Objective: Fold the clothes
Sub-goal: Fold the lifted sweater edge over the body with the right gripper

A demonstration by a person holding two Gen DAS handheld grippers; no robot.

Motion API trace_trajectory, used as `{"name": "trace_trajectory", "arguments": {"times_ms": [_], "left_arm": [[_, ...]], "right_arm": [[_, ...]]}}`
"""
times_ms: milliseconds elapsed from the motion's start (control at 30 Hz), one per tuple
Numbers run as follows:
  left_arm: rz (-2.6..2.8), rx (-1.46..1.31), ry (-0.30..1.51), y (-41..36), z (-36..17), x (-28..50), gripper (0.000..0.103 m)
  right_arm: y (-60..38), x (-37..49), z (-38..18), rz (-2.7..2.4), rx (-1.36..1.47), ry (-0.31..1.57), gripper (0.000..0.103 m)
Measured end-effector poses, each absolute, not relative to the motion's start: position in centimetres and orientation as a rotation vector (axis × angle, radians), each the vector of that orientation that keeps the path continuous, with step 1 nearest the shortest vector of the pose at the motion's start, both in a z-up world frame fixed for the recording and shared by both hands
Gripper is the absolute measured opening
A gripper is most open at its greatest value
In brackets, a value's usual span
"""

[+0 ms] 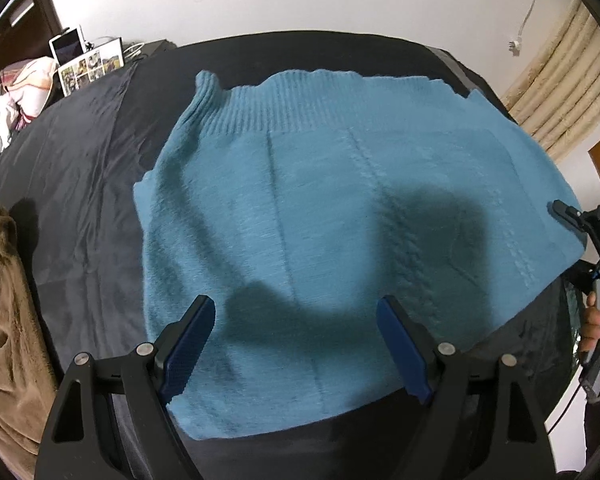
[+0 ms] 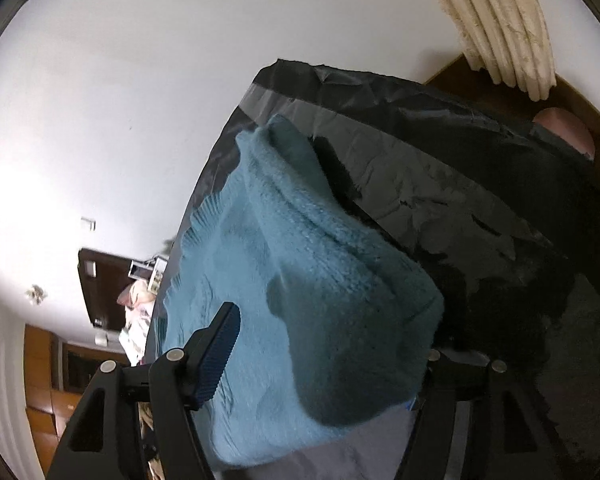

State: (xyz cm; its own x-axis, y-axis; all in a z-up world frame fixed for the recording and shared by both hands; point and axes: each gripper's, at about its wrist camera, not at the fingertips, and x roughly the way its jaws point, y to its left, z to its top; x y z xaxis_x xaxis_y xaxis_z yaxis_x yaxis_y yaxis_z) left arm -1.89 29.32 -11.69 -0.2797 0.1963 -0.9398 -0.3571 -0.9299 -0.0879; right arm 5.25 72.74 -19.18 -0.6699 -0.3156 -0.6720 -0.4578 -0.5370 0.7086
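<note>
1. A fuzzy teal knitted sweater [image 1: 340,216] lies spread flat on the black-sheeted bed [image 1: 80,208].
2. The left gripper [image 1: 296,344] hovers above it, jaws wide apart, holding nothing.
3. The right gripper [image 2: 324,344] has its jaws parted around the sweater's folded edge, not pinching.

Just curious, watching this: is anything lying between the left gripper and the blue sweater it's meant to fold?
Nothing visible. The left gripper hangs open straight above the blue sweater, which lies flat on the dark bed cover. The brown blanket sits well off to the side.
</note>
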Motion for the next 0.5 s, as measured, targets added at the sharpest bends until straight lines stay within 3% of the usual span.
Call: {"name": "trace_trajectory", "arguments": {"times_ms": [67, 133, 500], "left_arm": [[2.255, -1.636, 0.202, 28.9, -12.1, -2.1, 0.086], [2.250, -1.638, 0.198, 28.5, -12.2, -2.2, 0.086], [2.283, -1.625, 0.138, 25.1, -11.5, -3.2, 0.086]], "right_arm": [[72.4, 4.9, -18.8, 2.364, -1.236, 1.411, 0.039], [72.0, 4.5, -18.2, 2.372, -1.245, 1.339, 0.027], [63.8, 1.7, -7.2, 2.719, -1.128, 0.789, 0.017]]}}
